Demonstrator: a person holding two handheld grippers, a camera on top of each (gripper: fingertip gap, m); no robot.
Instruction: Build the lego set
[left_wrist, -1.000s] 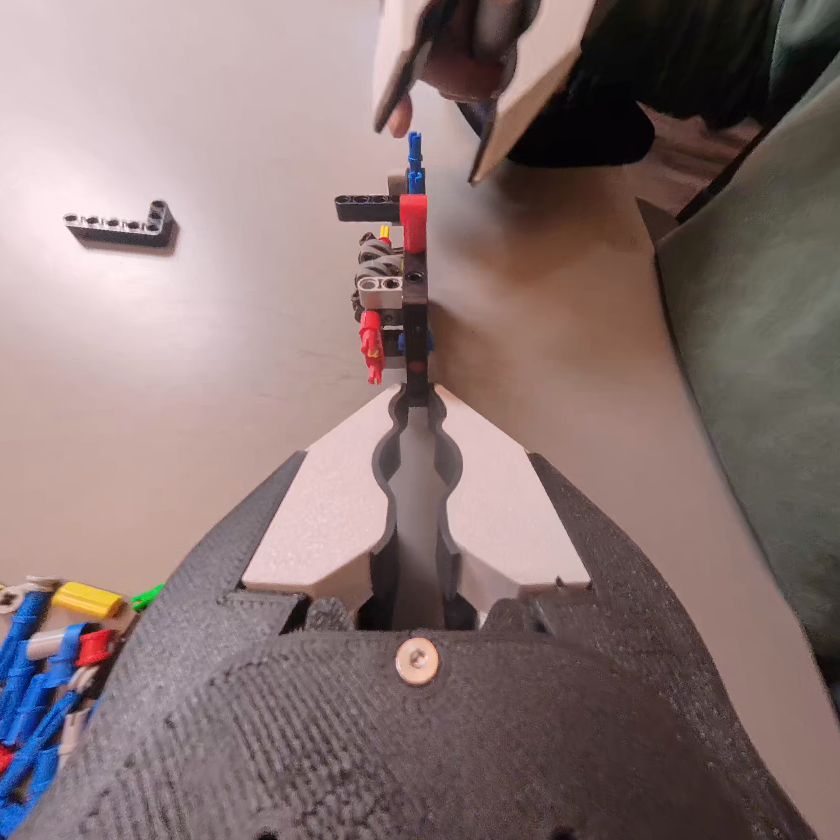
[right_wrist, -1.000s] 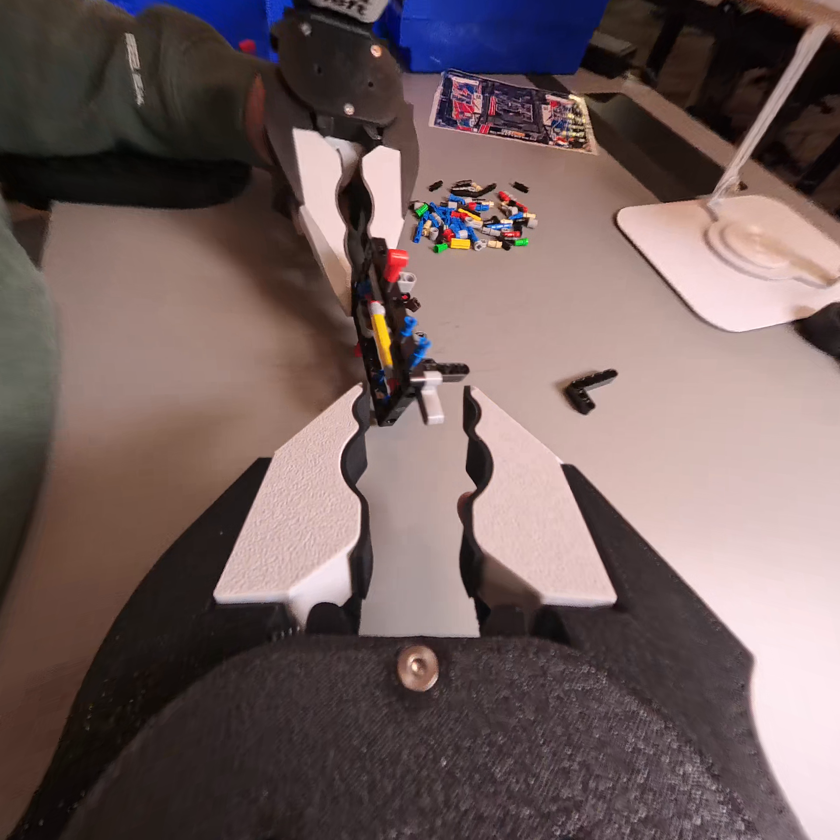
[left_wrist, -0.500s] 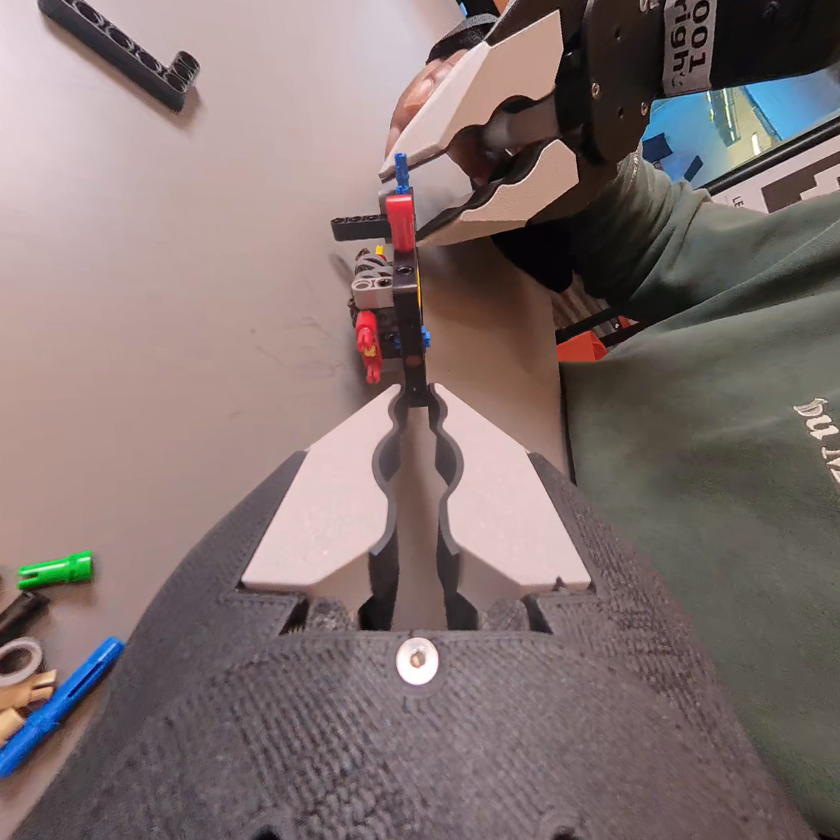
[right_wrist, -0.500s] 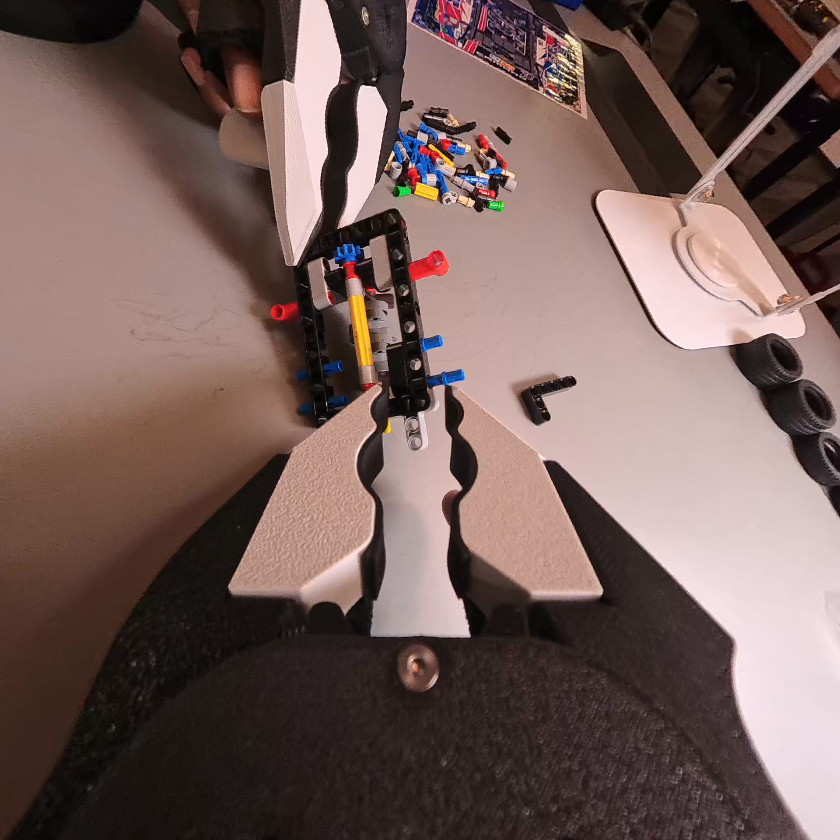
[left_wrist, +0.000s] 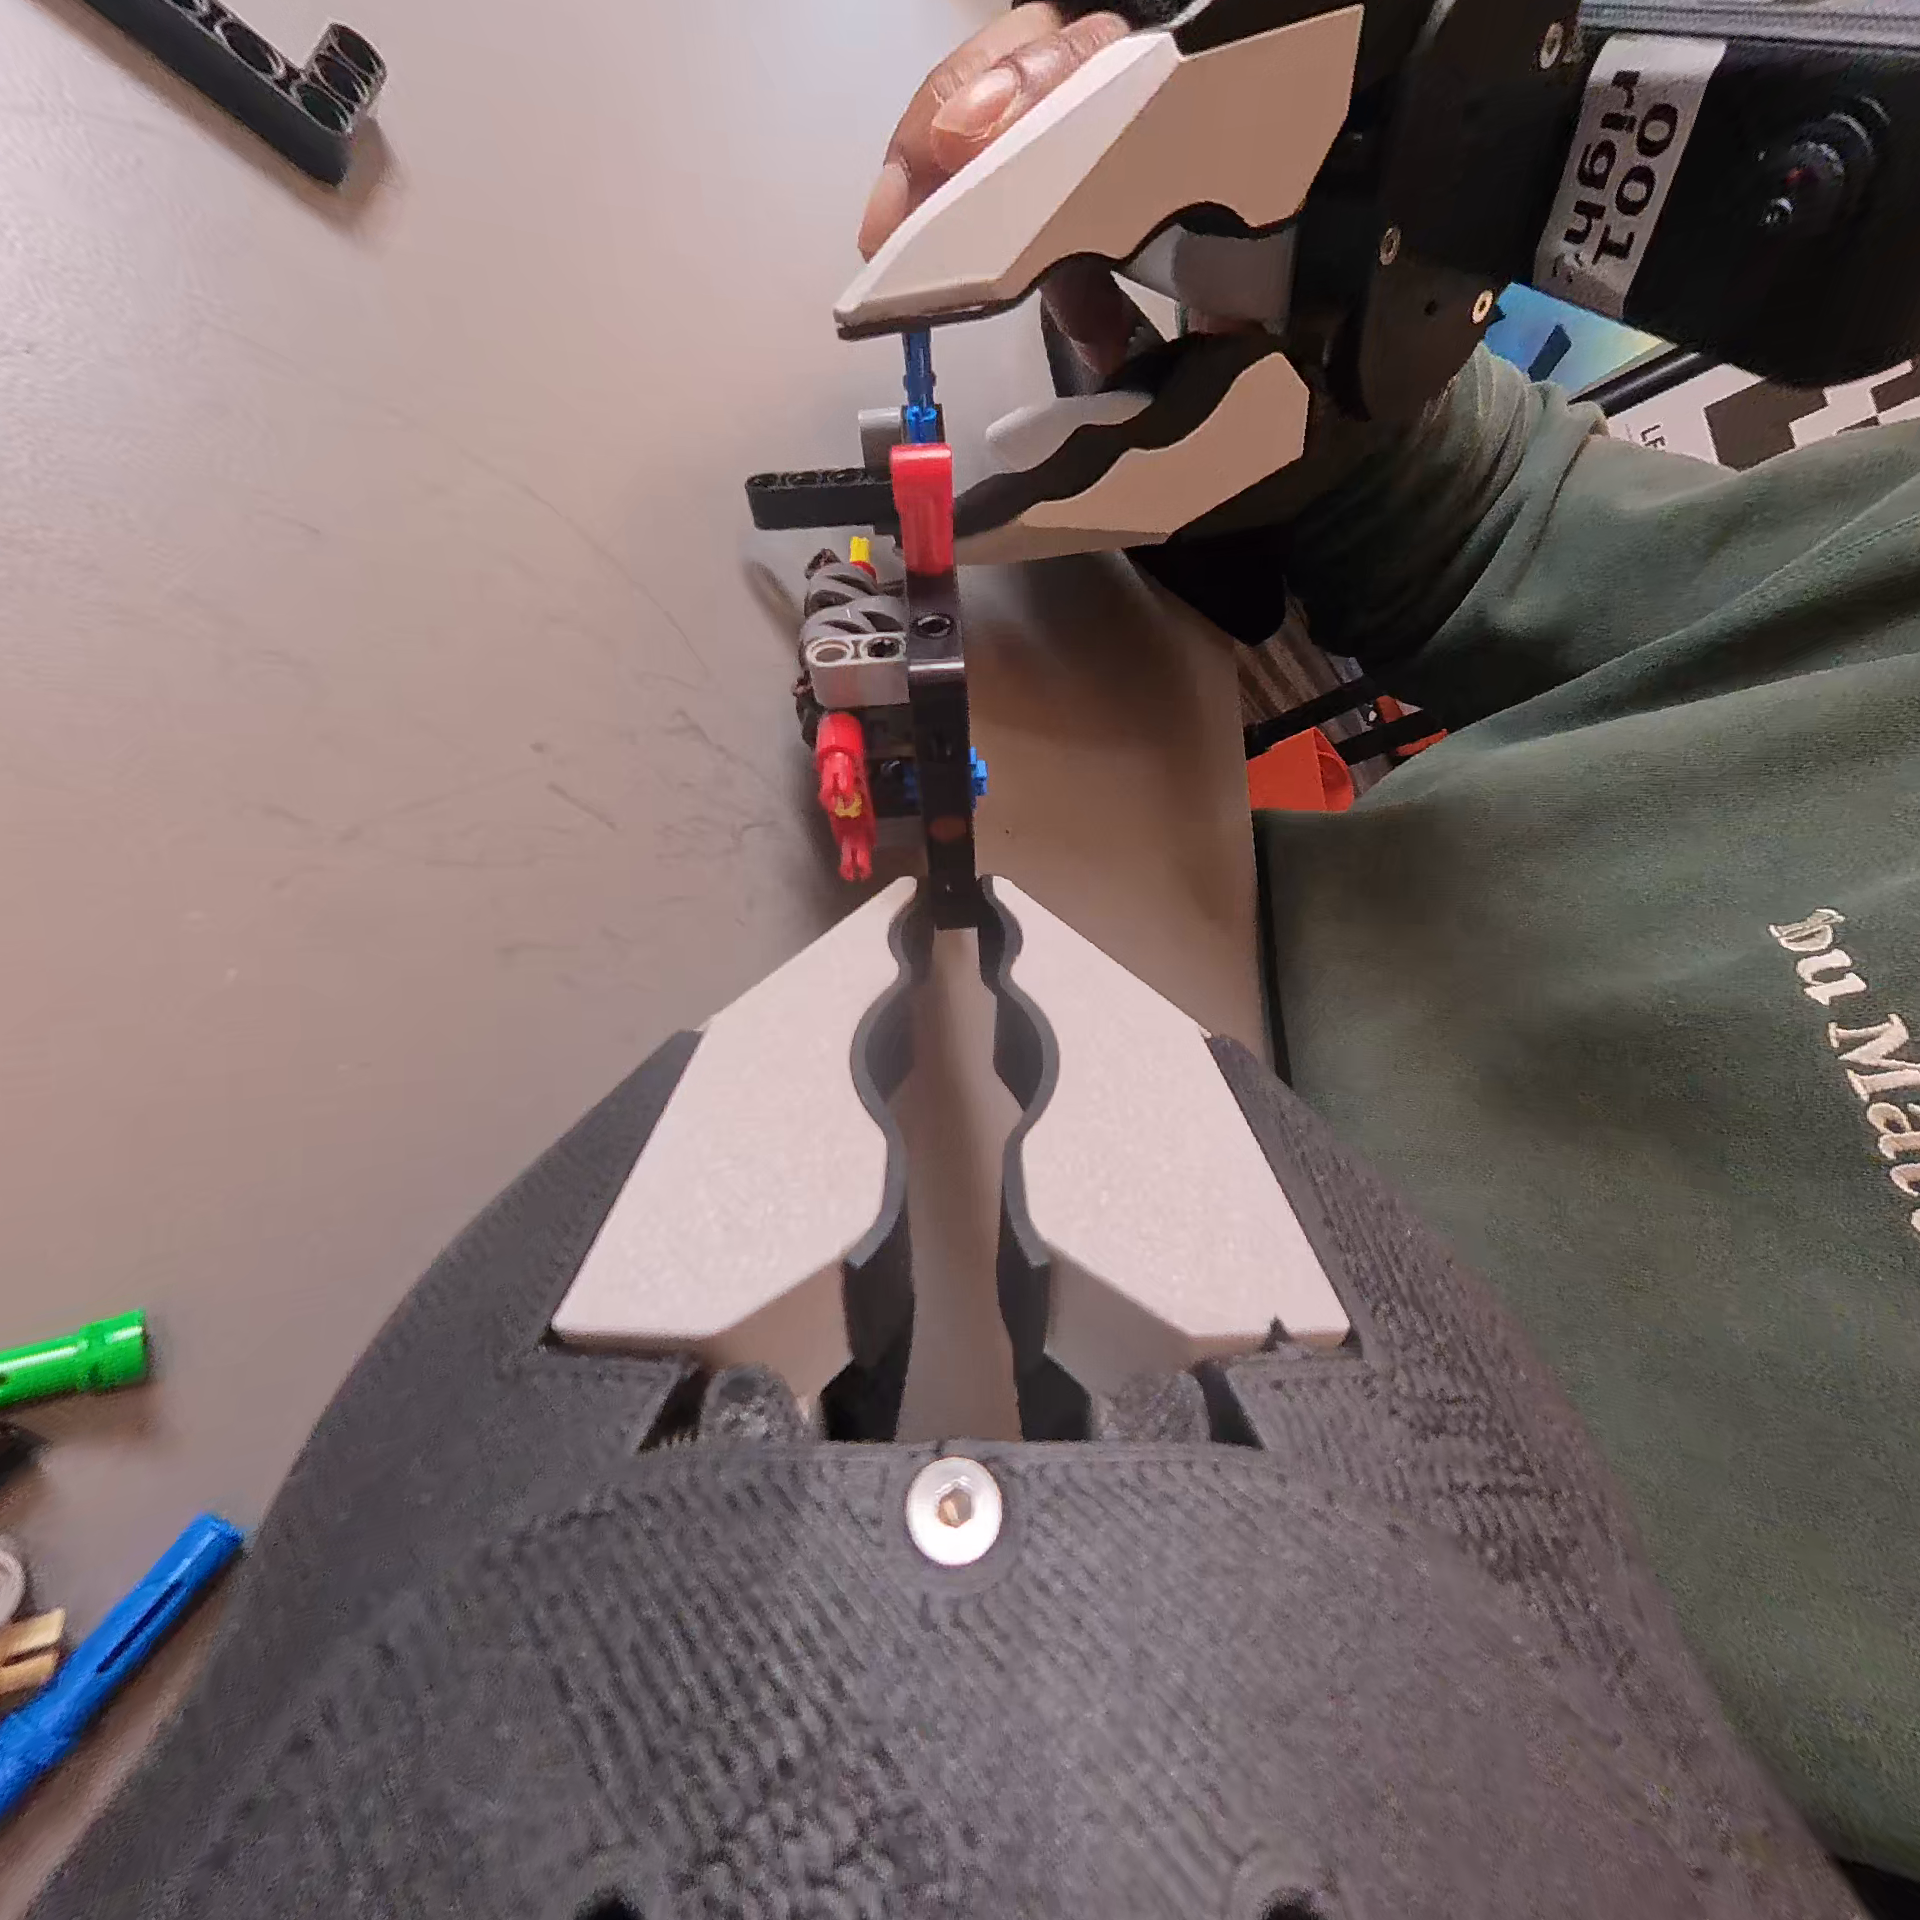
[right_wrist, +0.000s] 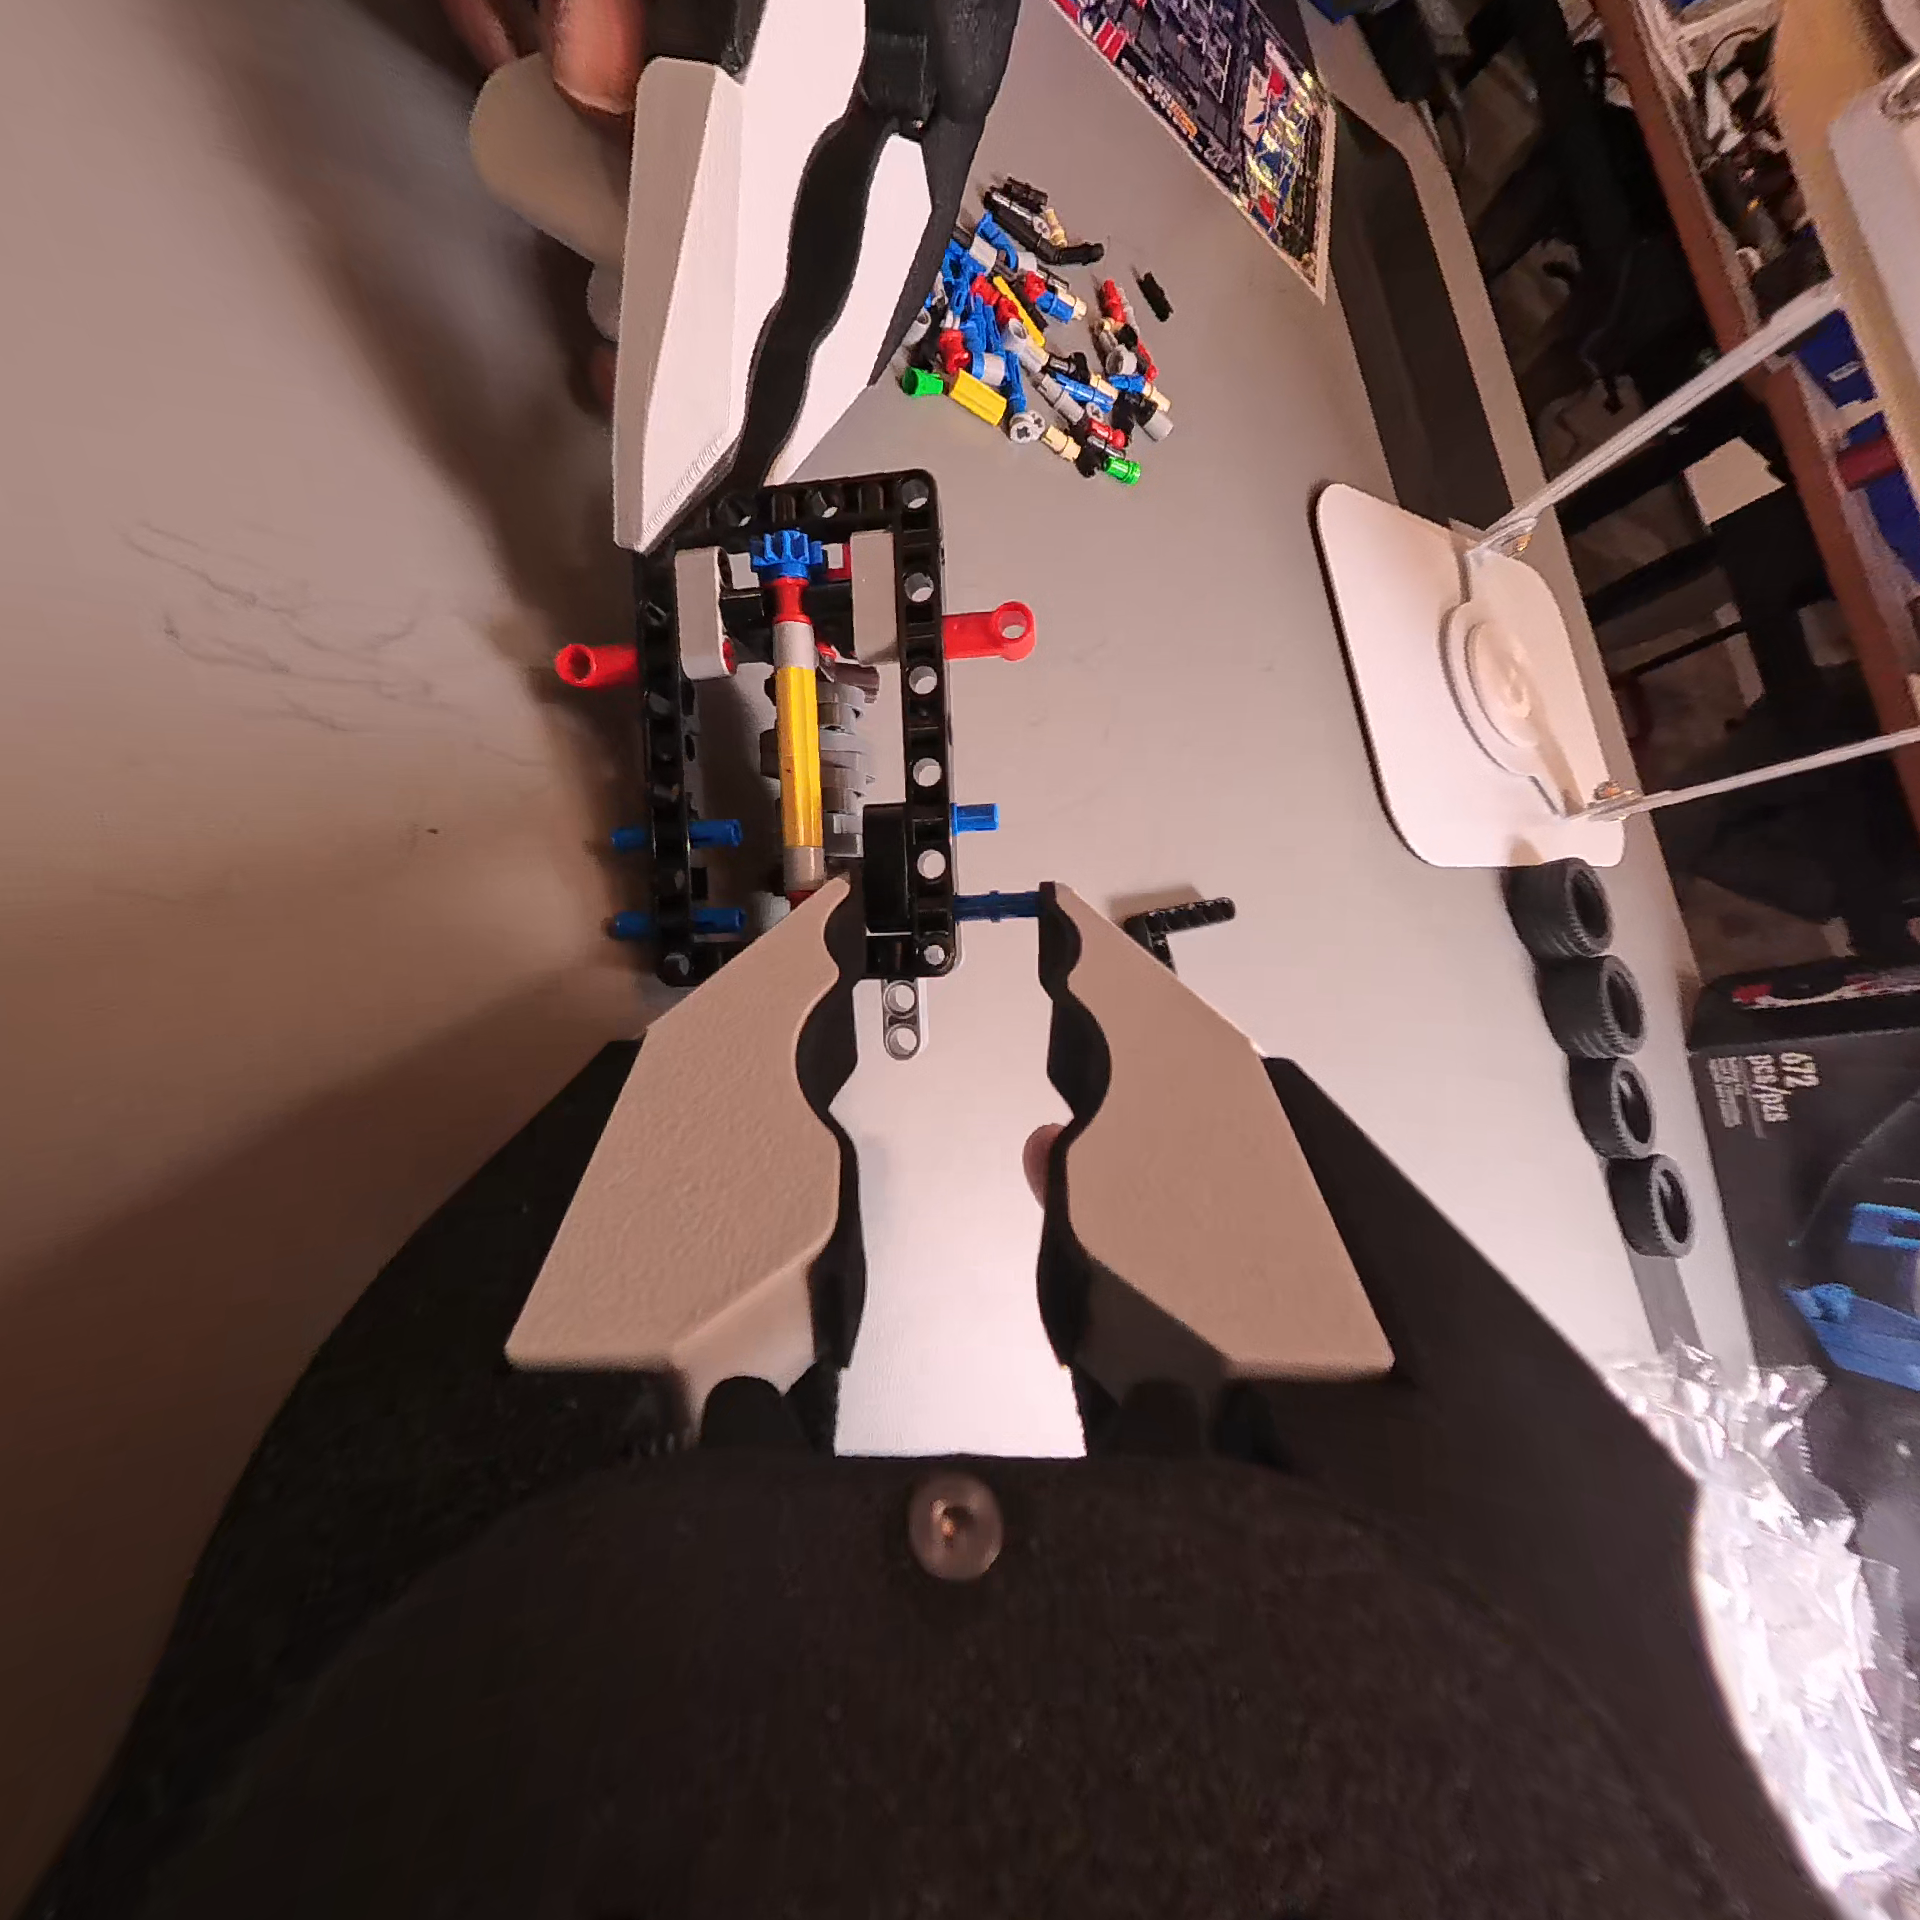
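The lego assembly (right_wrist: 800, 717) is a black rectangular frame with a yellow axle, a blue gear, grey gears, and red and blue pins. My left gripper (left_wrist: 951, 904) is shut on the frame's edge and holds it edge-on above the table. It shows at the top of the right wrist view (right_wrist: 748, 312). My right gripper (right_wrist: 945, 904) is open. Its jaws straddle the frame's near right corner, and one fingertip touches the end of a blue pin (right_wrist: 992, 904) that sticks out. In the left wrist view the right gripper (left_wrist: 935, 436) brackets the blue pin (left_wrist: 920, 364).
A black L beam (right_wrist: 1179, 920) lies right of the assembly and also shows in the left wrist view (left_wrist: 249, 83). A pile of loose pieces (right_wrist: 1039, 343), a booklet (right_wrist: 1226, 114), a white stand base (right_wrist: 1455, 675), several tyres (right_wrist: 1600, 1039) and a black box (right_wrist: 1818, 1143) lie to the right. The grippers' ends are close to 8 cm from one another.
My right gripper has closed in on the assembly's end and its jaws now straddle the frame corner and blue pin. My left gripper has kept its hold.
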